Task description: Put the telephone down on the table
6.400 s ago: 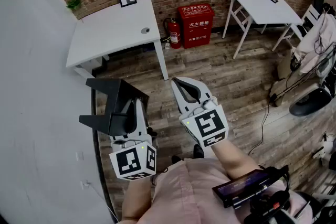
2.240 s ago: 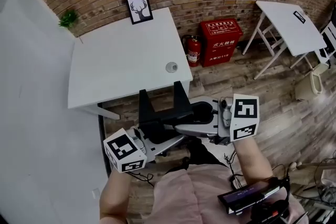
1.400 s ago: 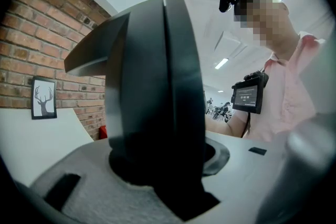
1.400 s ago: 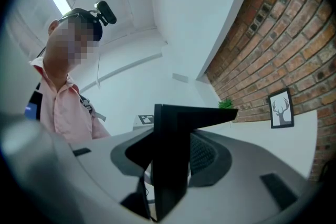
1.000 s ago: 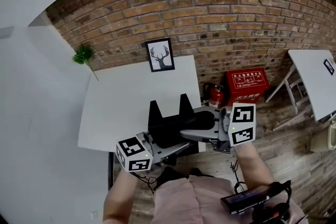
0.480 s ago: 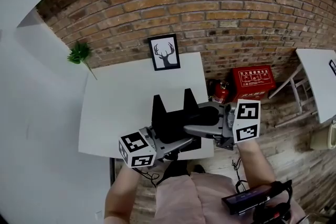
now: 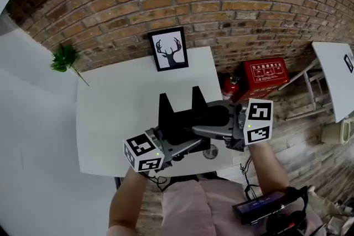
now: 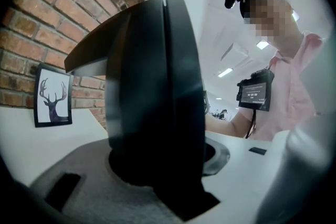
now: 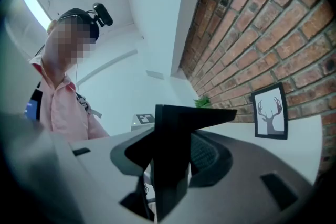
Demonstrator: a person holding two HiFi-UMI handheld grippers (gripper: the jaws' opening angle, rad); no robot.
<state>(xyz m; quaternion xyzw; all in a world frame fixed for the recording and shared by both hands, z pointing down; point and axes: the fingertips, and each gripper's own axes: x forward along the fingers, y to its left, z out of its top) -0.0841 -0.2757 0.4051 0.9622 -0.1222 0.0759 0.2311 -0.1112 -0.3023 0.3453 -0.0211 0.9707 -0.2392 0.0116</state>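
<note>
Holding telephone (image 7: 182,113) over front-right part of white table (image 7: 110,113), both grippers clamped on it: left gripper (image 7: 188,145) at low near edge, right gripper (image 7: 207,125) from right side.

Step, prob.: final lowering, set-down not yet done.

Next: level base, seat on bare top short of deer picture (image 7: 168,48), then ease jaws off.

Hidden: phone underside, and gap btw base & table can't be judged. No keys or handset made out.
</note>
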